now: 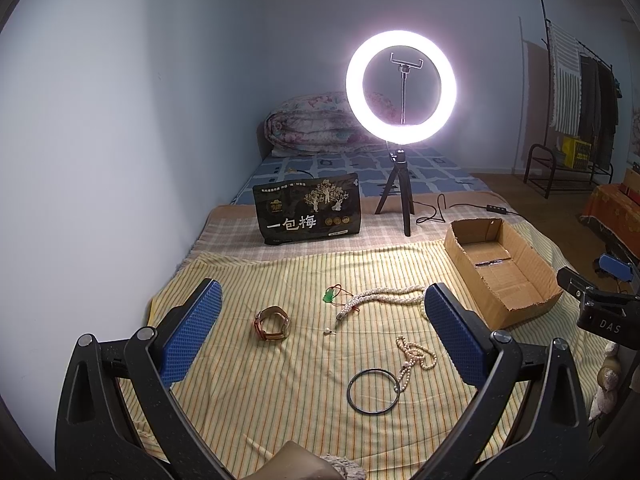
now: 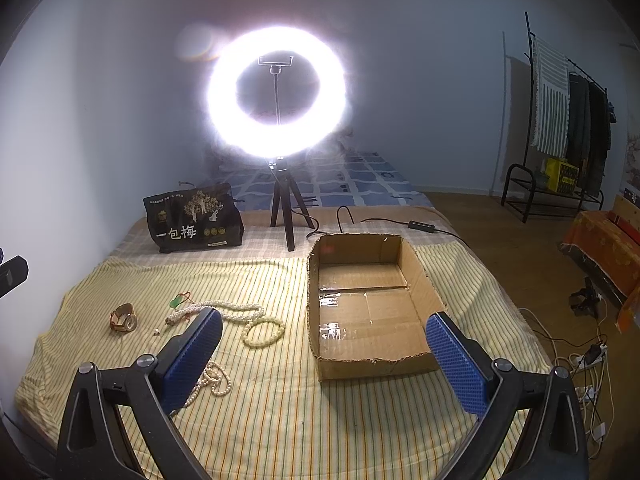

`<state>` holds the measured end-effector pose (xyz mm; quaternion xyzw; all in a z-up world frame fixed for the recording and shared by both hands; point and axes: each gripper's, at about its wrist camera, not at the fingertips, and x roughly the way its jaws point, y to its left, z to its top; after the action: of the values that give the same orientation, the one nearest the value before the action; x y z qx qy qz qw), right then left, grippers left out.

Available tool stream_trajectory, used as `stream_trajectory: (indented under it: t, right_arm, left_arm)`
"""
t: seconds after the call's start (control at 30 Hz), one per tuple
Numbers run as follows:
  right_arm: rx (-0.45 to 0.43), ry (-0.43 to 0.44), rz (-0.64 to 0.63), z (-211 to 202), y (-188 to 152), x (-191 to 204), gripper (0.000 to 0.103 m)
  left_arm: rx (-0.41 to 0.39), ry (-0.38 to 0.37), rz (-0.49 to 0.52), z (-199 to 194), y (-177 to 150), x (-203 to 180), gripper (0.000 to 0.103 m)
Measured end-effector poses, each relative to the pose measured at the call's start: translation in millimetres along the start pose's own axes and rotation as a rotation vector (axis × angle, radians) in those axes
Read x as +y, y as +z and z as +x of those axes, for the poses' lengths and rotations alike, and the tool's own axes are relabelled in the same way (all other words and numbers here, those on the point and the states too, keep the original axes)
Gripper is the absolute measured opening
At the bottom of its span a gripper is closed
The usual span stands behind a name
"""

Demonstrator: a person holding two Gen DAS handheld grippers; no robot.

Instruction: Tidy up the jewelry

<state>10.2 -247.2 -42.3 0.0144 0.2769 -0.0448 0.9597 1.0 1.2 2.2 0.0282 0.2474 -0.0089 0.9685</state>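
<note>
Both grippers, left (image 1: 322,334) and right (image 2: 324,354), hover with fingers apart and empty, while watch (image 1: 272,323), necklace (image 1: 384,298), bangle (image 1: 374,391) and beads (image 2: 264,332) lie left of the empty box (image 2: 368,304), apparently awaiting collection.

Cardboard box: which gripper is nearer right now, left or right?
Right. The right gripper hovers open just in front of the cardboard box. The left gripper hovers open over the watch and jewelry, with the box off to its right.
</note>
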Motion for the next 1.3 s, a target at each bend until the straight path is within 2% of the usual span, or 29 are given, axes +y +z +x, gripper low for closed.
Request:
stream_trajectory:
  t: [0.7, 0.93, 1.13, 1.27, 1.3]
  right_arm:
    - [0.020, 0.024, -0.012, 7, -1, 11, 0.103]
    - [0.051, 0.056, -0.078, 21, -5, 22, 0.103]
    - [0.066, 0.069, -0.201, 40, -14, 39, 0.103]
    - [0.127, 0.108, -0.264, 57, -20, 50, 0.103]
    - [0.139, 0.126, -0.277, 60, -22, 54, 0.103]
  left_arm:
    - [0.024, 0.019, -0.008, 6, -6, 14, 0.103]
    - [0.100, 0.046, -0.036, 28, -9, 36, 0.103]
    - [0.172, 0.068, -0.083, 49, -11, 58, 0.103]
    - [0.225, 0.036, -0.126, 65, -9, 74, 0.102]
    - [0.234, 0.033, -0.136, 69, -8, 78, 0.097]
